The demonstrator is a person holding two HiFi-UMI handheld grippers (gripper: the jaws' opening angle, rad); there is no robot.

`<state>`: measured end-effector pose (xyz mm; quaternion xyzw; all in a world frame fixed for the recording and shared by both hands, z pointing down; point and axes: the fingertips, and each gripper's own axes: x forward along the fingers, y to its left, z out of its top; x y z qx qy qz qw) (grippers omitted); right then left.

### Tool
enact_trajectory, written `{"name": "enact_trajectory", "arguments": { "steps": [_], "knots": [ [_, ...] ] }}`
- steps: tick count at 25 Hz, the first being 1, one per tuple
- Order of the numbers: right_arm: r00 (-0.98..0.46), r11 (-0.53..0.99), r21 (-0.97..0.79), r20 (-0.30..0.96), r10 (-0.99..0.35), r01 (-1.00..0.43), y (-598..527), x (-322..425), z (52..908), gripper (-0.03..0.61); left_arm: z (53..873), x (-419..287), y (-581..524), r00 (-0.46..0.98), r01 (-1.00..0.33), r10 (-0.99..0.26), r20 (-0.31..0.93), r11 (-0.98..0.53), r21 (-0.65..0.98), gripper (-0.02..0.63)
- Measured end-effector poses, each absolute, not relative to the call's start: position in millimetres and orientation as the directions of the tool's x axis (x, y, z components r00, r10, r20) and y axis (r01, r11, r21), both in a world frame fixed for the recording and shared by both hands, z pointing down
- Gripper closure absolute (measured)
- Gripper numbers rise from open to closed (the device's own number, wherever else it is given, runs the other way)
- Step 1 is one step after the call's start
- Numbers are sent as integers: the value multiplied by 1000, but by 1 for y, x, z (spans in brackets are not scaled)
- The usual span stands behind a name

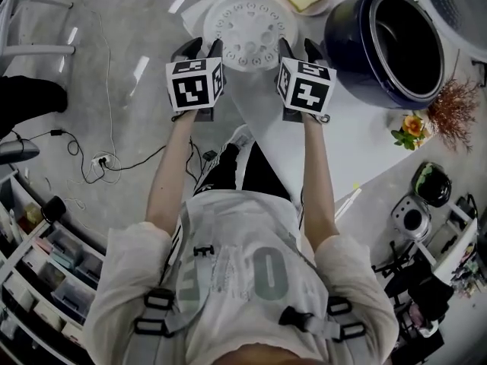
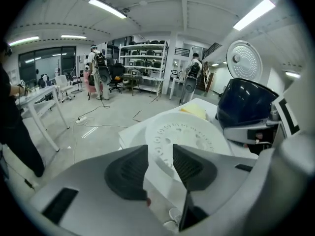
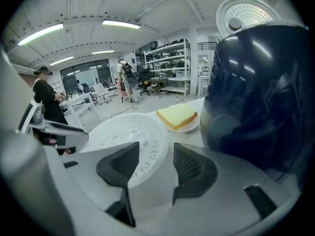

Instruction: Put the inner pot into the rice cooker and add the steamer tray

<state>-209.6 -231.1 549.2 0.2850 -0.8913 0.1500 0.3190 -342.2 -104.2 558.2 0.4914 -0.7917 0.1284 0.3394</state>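
At opp. edges of steamer tray [image 1: 249, 30], L gripper [image 1: 202, 48] & R gripper [image 1: 299, 48] spread.

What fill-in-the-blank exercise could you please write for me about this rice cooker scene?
1. The cooker has its lid ____.
2. The tray lies on the ____.
3. The left hand-held gripper and the right hand-held gripper both hold ____.
Missing words: open; table; nothing.
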Motion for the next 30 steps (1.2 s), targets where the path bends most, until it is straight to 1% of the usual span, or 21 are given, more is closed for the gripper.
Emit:
{"name": "enact_trajectory", "arguments": {
  "steps": [3,6,10,12,14,15,21,30],
  "knots": [
    [-627,784,-99,666,-405,-612,-231,-209,559,356,560,-341,-104,-301,-863,-686,663,492,117,453],
    [-615,779,-99,677,-403,-620,-230,-208,567,371,562,-342,-100,-327,-860,-670,666,504,84,495],
    [-581,796,8,678,-449,-605,-232,-209,574,368,563,-342,-100,-334,-861,-673,660,502,77,518],
    [-579,802,33,674,-459,-597,-230,-210,574,383,563,-341,-102,-350,-868,-666,658,495,40,522],
    [-579,795,25,671,-463,-606,-229,-212,575,431,564,-340,-102,-361,-870,-658,660,493,16,525],
    [-577,789,21,670,-467,-614,-228,-212,575,436,564,-339,-101,-362,-869,-657,662,494,15,526],
    [-578,770,-17,671,-464,-638,-229,-212,575,442,564,-339,-100,-366,-861,-646,670,508,20,528],
    [-583,774,-18,669,-461,-633,-228,-213,576,443,567,-341,-100,-400,-841,-603,690,540,-16,523]
  ]
}}
